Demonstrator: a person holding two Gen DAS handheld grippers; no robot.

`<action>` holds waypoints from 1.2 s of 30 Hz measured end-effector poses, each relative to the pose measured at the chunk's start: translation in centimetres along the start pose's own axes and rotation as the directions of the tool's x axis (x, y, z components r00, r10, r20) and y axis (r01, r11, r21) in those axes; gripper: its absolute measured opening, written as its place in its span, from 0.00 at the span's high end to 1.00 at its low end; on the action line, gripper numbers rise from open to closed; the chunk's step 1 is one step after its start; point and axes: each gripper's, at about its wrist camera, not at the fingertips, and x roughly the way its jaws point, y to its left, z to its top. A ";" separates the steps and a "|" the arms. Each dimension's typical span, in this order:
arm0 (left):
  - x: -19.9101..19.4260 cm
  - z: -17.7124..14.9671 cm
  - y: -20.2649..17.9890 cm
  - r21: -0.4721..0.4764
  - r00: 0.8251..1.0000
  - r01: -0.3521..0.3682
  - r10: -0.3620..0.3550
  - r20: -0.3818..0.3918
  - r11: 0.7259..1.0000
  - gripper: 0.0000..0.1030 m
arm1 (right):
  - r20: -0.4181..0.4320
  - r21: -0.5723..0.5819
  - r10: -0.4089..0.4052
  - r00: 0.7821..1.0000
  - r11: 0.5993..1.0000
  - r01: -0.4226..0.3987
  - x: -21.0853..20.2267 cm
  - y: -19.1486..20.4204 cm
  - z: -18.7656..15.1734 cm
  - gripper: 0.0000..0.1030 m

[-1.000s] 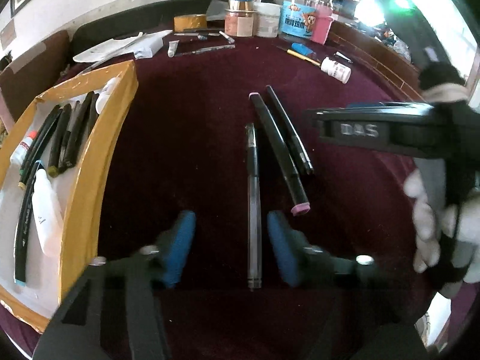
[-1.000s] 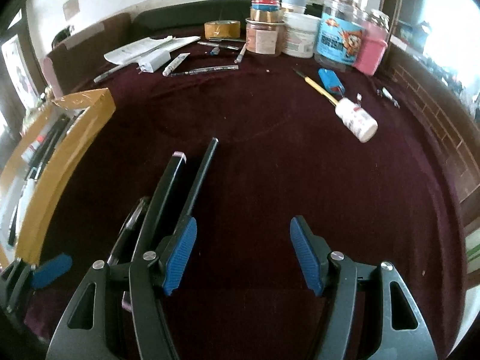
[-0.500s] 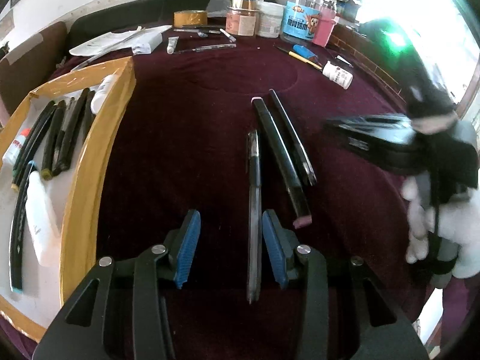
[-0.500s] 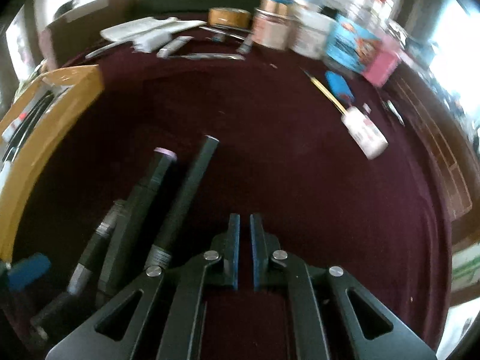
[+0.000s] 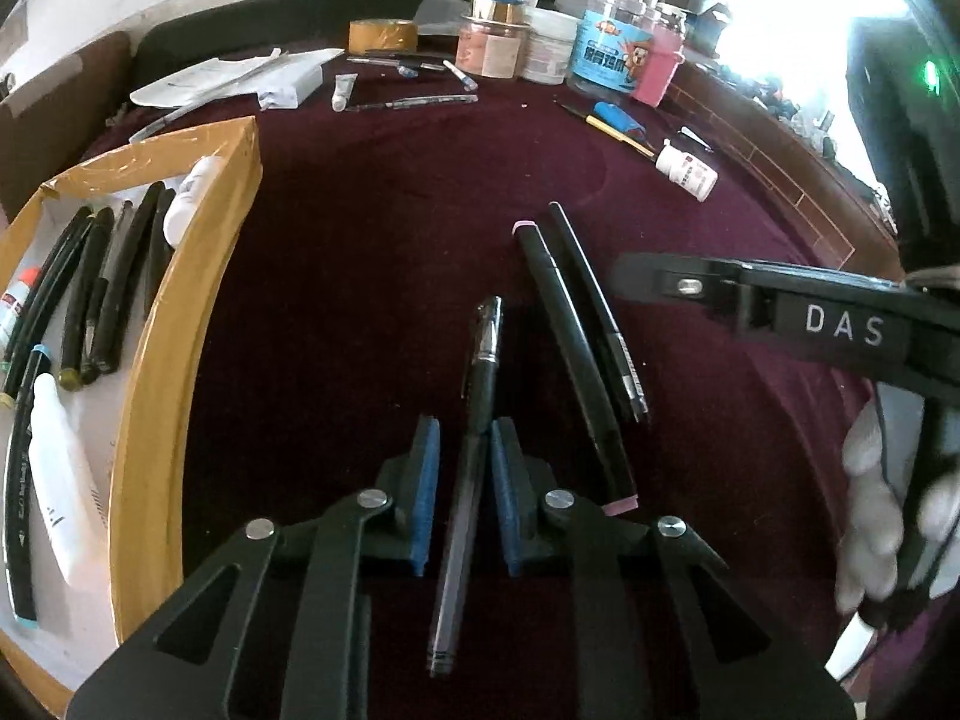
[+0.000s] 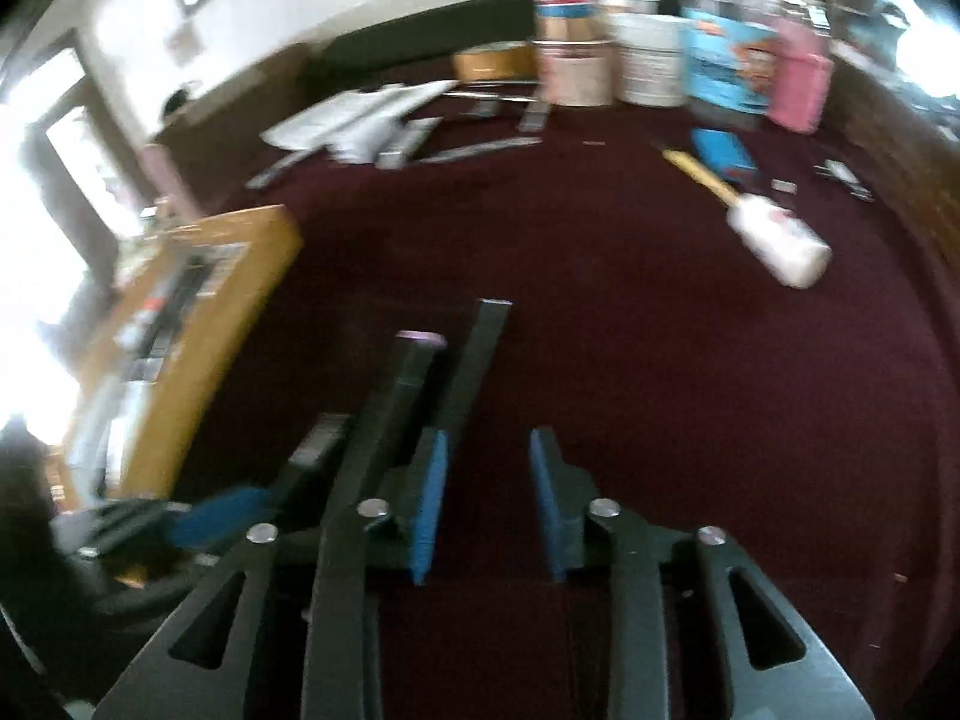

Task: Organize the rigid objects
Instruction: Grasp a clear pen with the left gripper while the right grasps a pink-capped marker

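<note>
My left gripper [image 5: 463, 441] has its blue pads closed against a clear-barrelled pen [image 5: 474, 420] lying on the maroon cloth. Right of it lie a black marker with pink ends [image 5: 570, 360] and a thin black pen [image 5: 594, 306]; both show in the right wrist view, marker [image 6: 396, 396] and thin pen [image 6: 474, 360]. My right gripper [image 6: 489, 492] is partly open and empty, just right of these pens; its body shows in the left wrist view [image 5: 840, 324]. A cardboard tray [image 5: 174, 348] at left holds several markers and a white tube.
A small white bottle [image 5: 687, 168] lies at right, with a yellow pencil [image 5: 618, 135] and a blue item beside it. Jars [image 5: 612, 42], a tape roll [image 5: 383, 36], papers [image 5: 228, 78] and loose pens line the far edge. A wooden border runs along the right.
My left gripper's jaws narrowed from wide open onto the clear pen. My right gripper shut, then reopened partway, and swung left with motion blur.
</note>
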 end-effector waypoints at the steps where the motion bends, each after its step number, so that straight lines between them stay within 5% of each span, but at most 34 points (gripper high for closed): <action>1: 0.0 0.0 -0.1 0.000 1.000 -0.004 0.004 -0.001 1.000 0.85 | -0.008 -0.009 0.028 1.000 1.000 -0.028 0.3 0.9 0.2 0.73; 5: 0.0 -0.2 -0.2 0.000 1.000 -0.006 0.006 0.020 1.000 0.85 | -0.062 -0.039 0.103 0.993 0.994 -0.105 2.2 4.0 0.6 0.73; 8: -0.1 -0.4 0.7 -0.049 0.998 0.041 -0.040 0.038 0.998 0.89 | -0.053 -0.084 0.025 0.998 0.996 -0.030 3.3 5.1 0.9 0.73; 15: -0.1 -0.4 2.8 -0.158 0.988 0.153 -0.147 0.046 0.976 0.90 | -0.121 -0.040 -0.019 0.992 0.999 0.014 4.5 3.6 0.7 0.74; 20: -0.1 -0.4 2.7 -0.162 0.987 0.157 -0.152 0.047 0.974 0.90 | -0.058 -0.012 0.042 0.997 0.999 -0.043 3.0 3.8 1.0 0.74; 27: -0.1 -0.5 2.8 -0.155 0.988 0.151 -0.145 0.052 0.976 0.90 | -0.099 -0.066 -0.068 0.993 0.996 0.062 4.4 5.5 0.1 0.73; 31: -0.1 -0.4 2.5 -0.145 0.990 0.137 -0.131 0.053 0.980 0.90 | -0.036 -0.104 -0.125 0.992 0.987 0.121 4.2 6.0 -1.4 0.74; 34: -0.1 -0.4 1.9 -0.113 0.994 0.104 -0.099 0.049 0.988 0.92 | -0.025 -0.097 -0.144 0.989 0.985 0.141 4.1 6.2 -1.6 0.88; 36: -0.2 -0.4 2.1 -0.118 0.993 0.114 -0.108 0.051 0.986 0.92 | -0.029 -0.063 -0.106 0.994 0.993 0.104 3.8 5.6 -1.7 0.88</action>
